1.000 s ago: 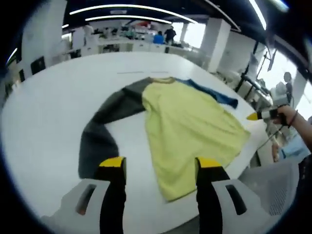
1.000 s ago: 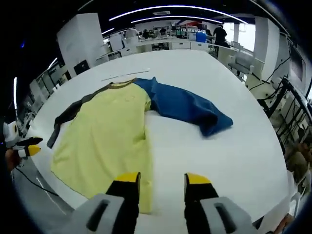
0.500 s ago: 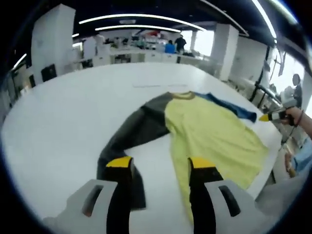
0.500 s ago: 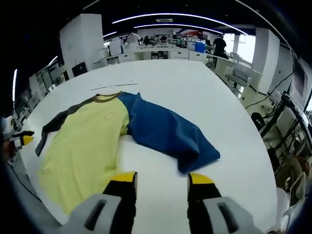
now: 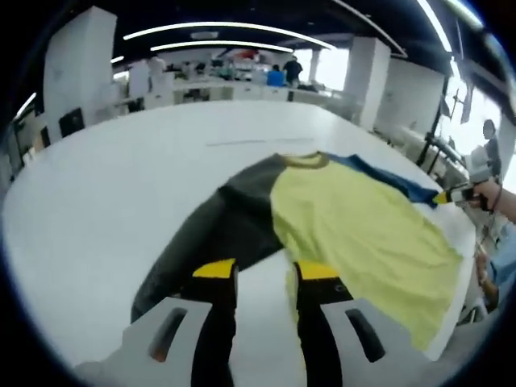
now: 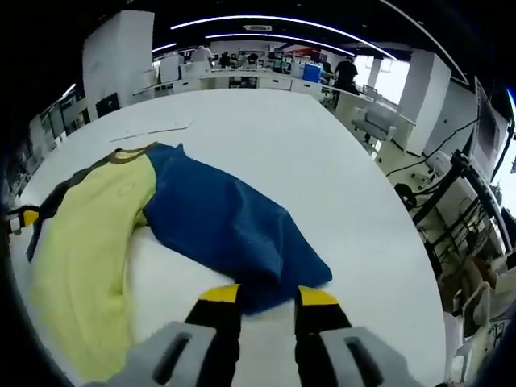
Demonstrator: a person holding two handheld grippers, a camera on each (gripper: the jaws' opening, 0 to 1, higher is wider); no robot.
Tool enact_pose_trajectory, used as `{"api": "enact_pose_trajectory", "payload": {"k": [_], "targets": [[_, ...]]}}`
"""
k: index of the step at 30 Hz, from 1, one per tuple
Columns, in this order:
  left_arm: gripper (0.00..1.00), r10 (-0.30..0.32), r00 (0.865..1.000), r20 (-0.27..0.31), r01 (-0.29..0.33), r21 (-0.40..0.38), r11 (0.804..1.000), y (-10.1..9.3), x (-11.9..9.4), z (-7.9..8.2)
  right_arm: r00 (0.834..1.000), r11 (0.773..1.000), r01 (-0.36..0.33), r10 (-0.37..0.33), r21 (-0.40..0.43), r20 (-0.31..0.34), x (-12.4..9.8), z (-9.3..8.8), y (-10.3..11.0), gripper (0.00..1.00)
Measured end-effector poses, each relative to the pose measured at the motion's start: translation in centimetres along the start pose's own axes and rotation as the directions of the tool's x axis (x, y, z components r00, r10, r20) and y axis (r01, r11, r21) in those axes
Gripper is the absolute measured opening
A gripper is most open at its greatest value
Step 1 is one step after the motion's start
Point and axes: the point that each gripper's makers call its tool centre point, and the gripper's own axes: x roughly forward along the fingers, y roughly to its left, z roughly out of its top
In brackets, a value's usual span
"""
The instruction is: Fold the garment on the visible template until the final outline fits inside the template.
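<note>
A long-sleeved shirt lies flat on the white table (image 5: pixel 97 185), with a yellow body (image 5: pixel 355 234), a dark grey sleeve (image 5: pixel 226 230) and a blue sleeve (image 6: pixel 218 218). My left gripper (image 5: pixel 264 272) is open, low over the grey sleeve's lower edge, with white table showing between its yellow tips. My right gripper (image 6: pixel 268 297) is open too, and the blue sleeve's cuff end (image 6: pixel 274 292) lies between its tips. The yellow body (image 6: pixel 76 250) spreads to the left of the blue sleeve. The right gripper's tip (image 5: pixel 442 197) shows past the blue sleeve (image 5: pixel 387 181). The left gripper's tip (image 6: pixel 24 218) shows beside the grey sleeve.
A thin pale strip (image 5: pixel 242 142) lies on the table beyond the collar (image 6: pixel 153 131). The table's edge (image 6: pixel 403 242) drops off to the right, with chairs and cables (image 6: pixel 459 210) beyond. Desks and people (image 5: pixel 278 76) stand far behind.
Both grippers have moved in closer and lower to their sleeves, left to the grey one, right to the blue cuff. Both pairs of jaws have narrowed.
</note>
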Motion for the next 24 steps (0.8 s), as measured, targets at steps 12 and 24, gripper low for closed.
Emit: {"api": "enact_pose_trajectory", "payload": {"k": [12, 24], "targets": [[0.24, 0.034, 0.999, -0.029, -0.032, 0.08, 0.996, 0.2, 3.7, -1.0, 1.0, 0.999, 0.025, -0.025, 0.033, -0.006, 1.7, 0.6, -1.0, 0.02], [0.0, 0.089, 0.993, -0.075, -0.085, 0.051, 0.995, 1.6, 4.5, -1.6, 0.998, 0.998, 0.059, -0.059, 0.035, -0.01, 2.2, 1.1, -2.5, 0.0]]}}
